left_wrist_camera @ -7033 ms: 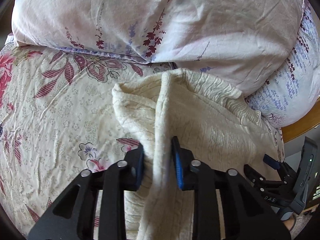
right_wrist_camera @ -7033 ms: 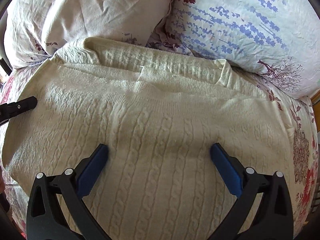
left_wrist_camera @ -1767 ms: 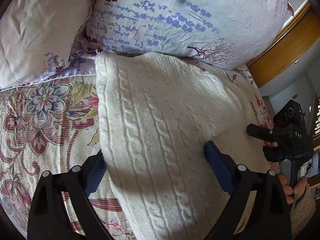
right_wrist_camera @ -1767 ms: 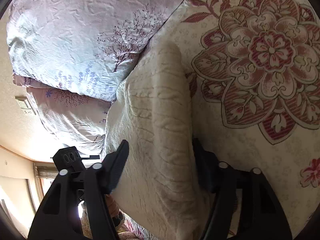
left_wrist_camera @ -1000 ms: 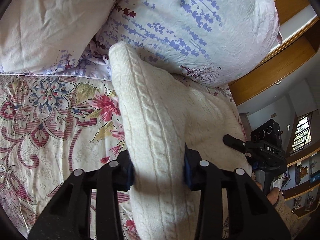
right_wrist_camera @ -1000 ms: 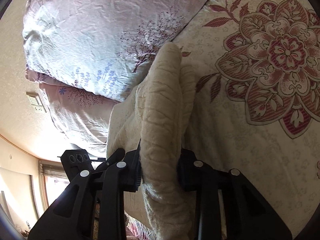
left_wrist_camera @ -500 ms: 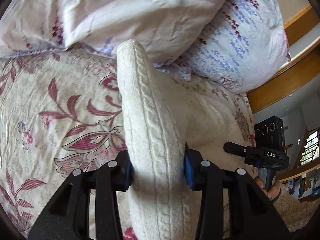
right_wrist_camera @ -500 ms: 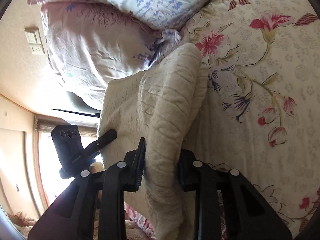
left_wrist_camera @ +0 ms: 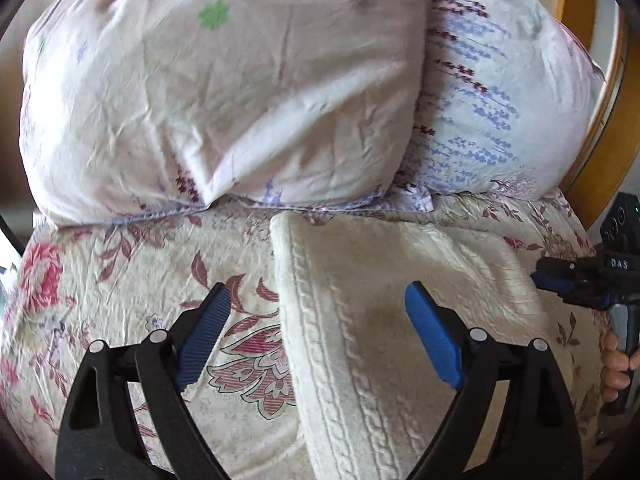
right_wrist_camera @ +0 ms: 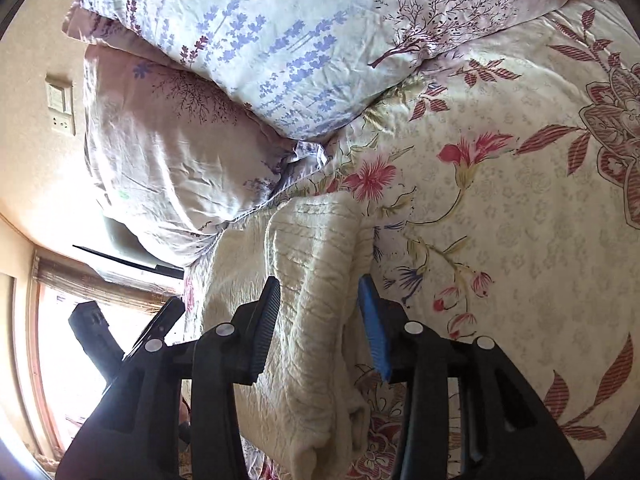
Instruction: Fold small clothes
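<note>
A cream cable-knit sweater (left_wrist_camera: pixel 380 320) lies folded on the floral bedspread (left_wrist_camera: pixel 120 280), just below the pillows. My left gripper (left_wrist_camera: pixel 318 332) is open, its jaws standing wide over the sweater's left folded edge without touching it. My right gripper (right_wrist_camera: pixel 320 320) has its jaws partly apart on either side of a raised fold of the sweater (right_wrist_camera: pixel 316 264), whose cloth still fills the gap between them. The right gripper also shows in the left wrist view (left_wrist_camera: pixel 576 284) at the sweater's right side.
Two floral pillows (left_wrist_camera: pixel 224 92) (left_wrist_camera: pixel 492 92) lie against the sweater's far edge. A wooden headboard (left_wrist_camera: pixel 600 92) is at the right. In the right wrist view the bedspread (right_wrist_camera: pixel 520 220) stretches to the right, and a wall with a switch plate (right_wrist_camera: pixel 60 108) is at the left.
My left gripper has opened and let go of the sweater's edge, which now lies flat on the bed. My right gripper's jaws have spread apart around their fold.
</note>
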A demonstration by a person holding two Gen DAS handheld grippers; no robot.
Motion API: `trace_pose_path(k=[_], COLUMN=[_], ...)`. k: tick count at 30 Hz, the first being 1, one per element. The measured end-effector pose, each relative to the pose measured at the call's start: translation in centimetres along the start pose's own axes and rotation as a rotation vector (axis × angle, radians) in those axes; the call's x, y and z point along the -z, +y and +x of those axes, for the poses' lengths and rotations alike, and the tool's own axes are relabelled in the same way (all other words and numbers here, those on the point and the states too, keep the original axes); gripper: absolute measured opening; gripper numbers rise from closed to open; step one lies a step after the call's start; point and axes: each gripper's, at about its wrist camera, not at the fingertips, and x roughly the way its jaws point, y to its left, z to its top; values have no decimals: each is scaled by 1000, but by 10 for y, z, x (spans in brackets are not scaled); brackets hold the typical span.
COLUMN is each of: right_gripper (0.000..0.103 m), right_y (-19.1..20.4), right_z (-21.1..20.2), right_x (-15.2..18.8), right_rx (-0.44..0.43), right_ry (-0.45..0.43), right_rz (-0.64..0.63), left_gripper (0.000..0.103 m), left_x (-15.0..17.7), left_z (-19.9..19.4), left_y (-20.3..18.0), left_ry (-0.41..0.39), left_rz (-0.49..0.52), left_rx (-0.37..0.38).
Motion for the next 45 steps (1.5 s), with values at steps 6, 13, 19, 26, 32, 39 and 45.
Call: trace_pose_path(k=[6, 13, 19, 26, 32, 39, 45], right_gripper=[39, 39, 41, 41, 41, 42, 46], right_y=[4, 2, 16, 50, 72, 66, 66], right_z=[31, 37, 42, -12, -3, 35, 38], right_x=[1, 11, 19, 49, 96, 112, 115], right_rx=[81, 269, 413, 309, 279, 454, 520], right_ry=[49, 50, 35, -101, -41, 15, -26], right_rz=[-58, -157, -291, -398, -506, -550, -557], left_gripper=[91, 92, 97, 97, 97, 98, 101], left_x=[2, 14, 16, 29, 63, 80, 83], left_z=[24, 44, 54, 7, -12, 2, 0], left_y=[-50, -60, -59, -32, -13, -8, -1], left_ry=[63, 125, 140, 73, 103, 129, 109], left_rz=[132, 173, 160, 95, 56, 2, -67], left_rx=[-15, -69, -91, -73, -100, -70, -51])
